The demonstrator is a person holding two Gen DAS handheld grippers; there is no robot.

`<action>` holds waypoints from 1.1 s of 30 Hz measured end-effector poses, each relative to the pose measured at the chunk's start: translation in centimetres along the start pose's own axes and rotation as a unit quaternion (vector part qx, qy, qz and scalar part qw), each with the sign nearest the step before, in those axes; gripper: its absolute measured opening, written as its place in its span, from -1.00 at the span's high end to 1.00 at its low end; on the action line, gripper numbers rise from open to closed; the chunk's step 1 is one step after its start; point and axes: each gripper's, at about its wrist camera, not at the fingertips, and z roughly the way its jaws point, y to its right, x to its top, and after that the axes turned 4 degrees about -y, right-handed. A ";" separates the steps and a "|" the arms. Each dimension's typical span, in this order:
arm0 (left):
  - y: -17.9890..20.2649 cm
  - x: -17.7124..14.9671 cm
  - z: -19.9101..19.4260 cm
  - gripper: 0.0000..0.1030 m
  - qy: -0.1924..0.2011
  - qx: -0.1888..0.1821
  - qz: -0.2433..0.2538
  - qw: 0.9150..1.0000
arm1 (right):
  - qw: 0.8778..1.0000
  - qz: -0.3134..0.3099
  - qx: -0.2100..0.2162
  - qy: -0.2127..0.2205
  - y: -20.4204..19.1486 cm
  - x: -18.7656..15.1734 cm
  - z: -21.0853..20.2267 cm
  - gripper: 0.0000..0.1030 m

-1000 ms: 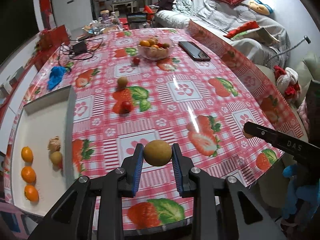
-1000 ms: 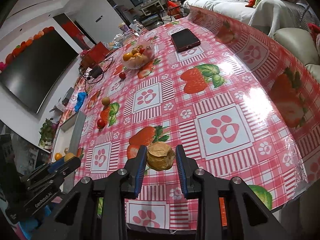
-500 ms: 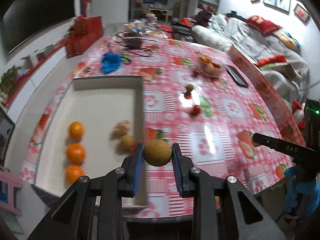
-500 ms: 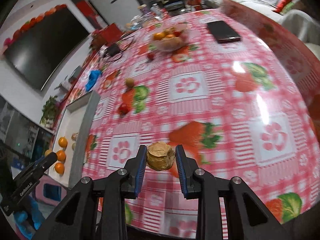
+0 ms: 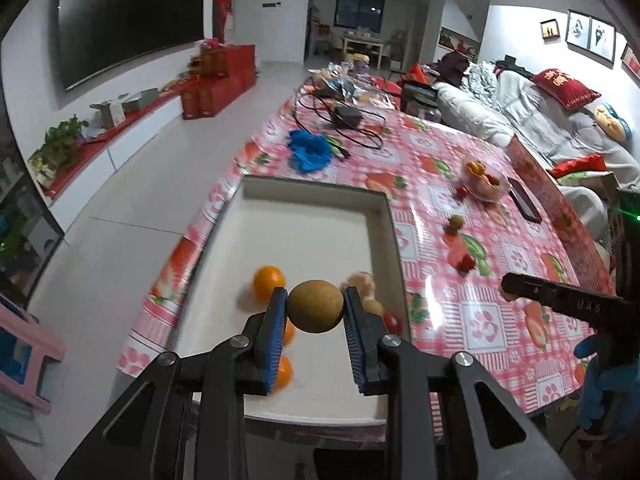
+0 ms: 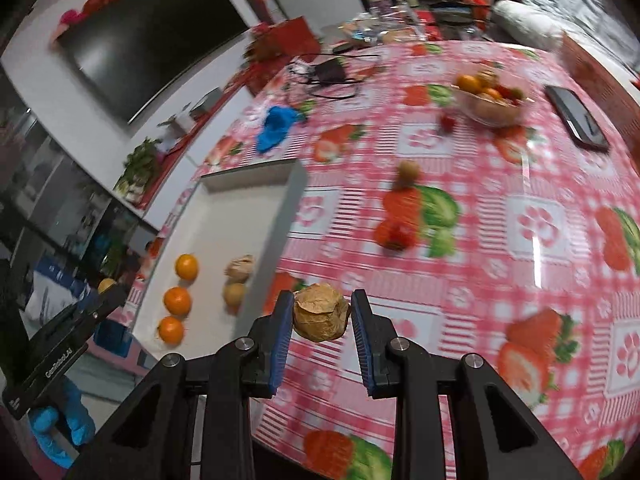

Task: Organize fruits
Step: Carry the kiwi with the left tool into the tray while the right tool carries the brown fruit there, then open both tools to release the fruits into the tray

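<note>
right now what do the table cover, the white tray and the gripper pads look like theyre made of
Table cover: seems glossy plastic or oilcloth; bright glare streaks run across the strawberry print.
White tray: matte, stiff, looks like card or plastic; flat walls, no shine. Cannot tell which.
Pads on the left gripper: blue, finely ribbed, probably rubber or soft plastic; they hold a round brown fruit.

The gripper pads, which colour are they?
Blue pads, best seen in the right wrist view.
</note>
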 end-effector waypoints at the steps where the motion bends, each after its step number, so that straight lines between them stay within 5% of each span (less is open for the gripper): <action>1: -0.3 0.3 -0.1 0.40 0.003 0.001 -0.002 1.000 | 1.000 -0.005 0.002 -0.001 -0.5 0.2 0.1 0.40; 21: -2.2 2.0 5.4 0.40 -0.031 0.007 -0.017 0.999 | 0.994 -0.092 0.017 -0.048 -8.7 4.1 6.2 0.40; 33: -3.0 2.4 9.3 0.40 -0.060 0.023 -0.018 0.998 | 0.991 -0.102 0.016 -0.084 -10.2 5.2 10.9 0.40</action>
